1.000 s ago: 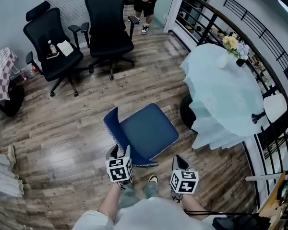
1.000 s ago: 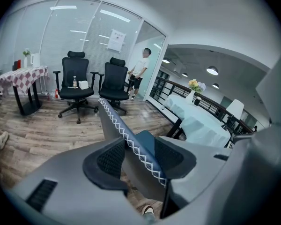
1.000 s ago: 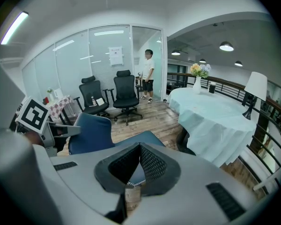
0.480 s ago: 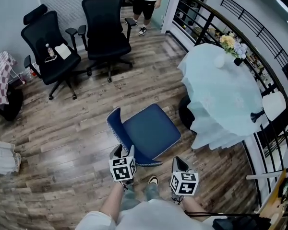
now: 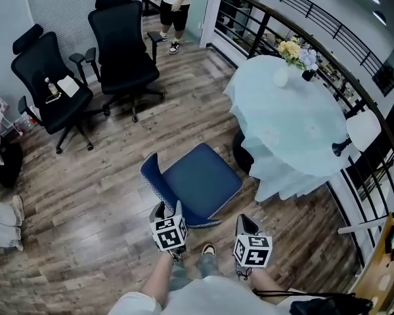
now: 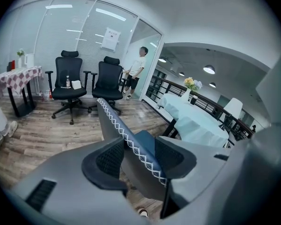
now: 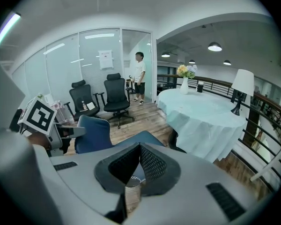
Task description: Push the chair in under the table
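The blue chair (image 5: 200, 184) stands on the wood floor just left of the round table (image 5: 295, 120), which has a pale blue cloth. Its seat faces the table and its backrest (image 5: 152, 179) is on the side away from it. My left gripper (image 5: 167, 216) is at the backrest's near corner. In the left gripper view the stitched backrest edge (image 6: 126, 135) runs between both pads, and that gripper (image 6: 138, 156) is shut on it. My right gripper (image 5: 247, 231) hangs near the seat's near right corner. Its pads meet with nothing between them (image 7: 139, 162).
Two black office chairs (image 5: 49, 87) (image 5: 125, 51) stand at the far left. A person (image 5: 174, 2) stands by the far doorway. A black railing (image 5: 361, 104) curves behind the table, which bears flowers (image 5: 294, 50) and a white lamp (image 5: 361, 131). A dark base (image 5: 241, 153) shows under the cloth.
The head view has moved forward and turned a little. The blue chair stands slightly nearer the table's cloth. Both grippers keep their places at the chair.
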`<state>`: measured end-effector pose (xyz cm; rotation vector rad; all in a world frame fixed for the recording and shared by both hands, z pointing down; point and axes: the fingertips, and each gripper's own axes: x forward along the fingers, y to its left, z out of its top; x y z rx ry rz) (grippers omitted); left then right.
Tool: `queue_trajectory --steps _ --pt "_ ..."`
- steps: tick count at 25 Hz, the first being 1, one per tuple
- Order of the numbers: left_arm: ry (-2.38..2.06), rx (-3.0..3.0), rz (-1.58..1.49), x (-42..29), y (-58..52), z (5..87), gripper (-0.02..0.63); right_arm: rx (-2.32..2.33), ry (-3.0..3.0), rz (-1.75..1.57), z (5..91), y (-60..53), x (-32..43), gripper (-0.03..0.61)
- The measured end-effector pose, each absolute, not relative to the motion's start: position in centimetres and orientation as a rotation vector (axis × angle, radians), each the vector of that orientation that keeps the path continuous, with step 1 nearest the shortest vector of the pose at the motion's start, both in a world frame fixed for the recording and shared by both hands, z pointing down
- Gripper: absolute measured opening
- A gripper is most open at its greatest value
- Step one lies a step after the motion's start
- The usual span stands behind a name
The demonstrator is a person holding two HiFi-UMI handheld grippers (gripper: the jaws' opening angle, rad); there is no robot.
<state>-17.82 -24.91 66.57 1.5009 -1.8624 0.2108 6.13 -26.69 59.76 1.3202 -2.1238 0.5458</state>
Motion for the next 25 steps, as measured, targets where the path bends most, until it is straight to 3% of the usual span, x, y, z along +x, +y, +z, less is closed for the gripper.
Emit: queue_trajectory --steps 25 --pt "-1.837 1.511 0.225 -12.0 -31.4 66.7 0.206 1.468 -2.061 0.625 60.2 -28.4 13.0 0.018"
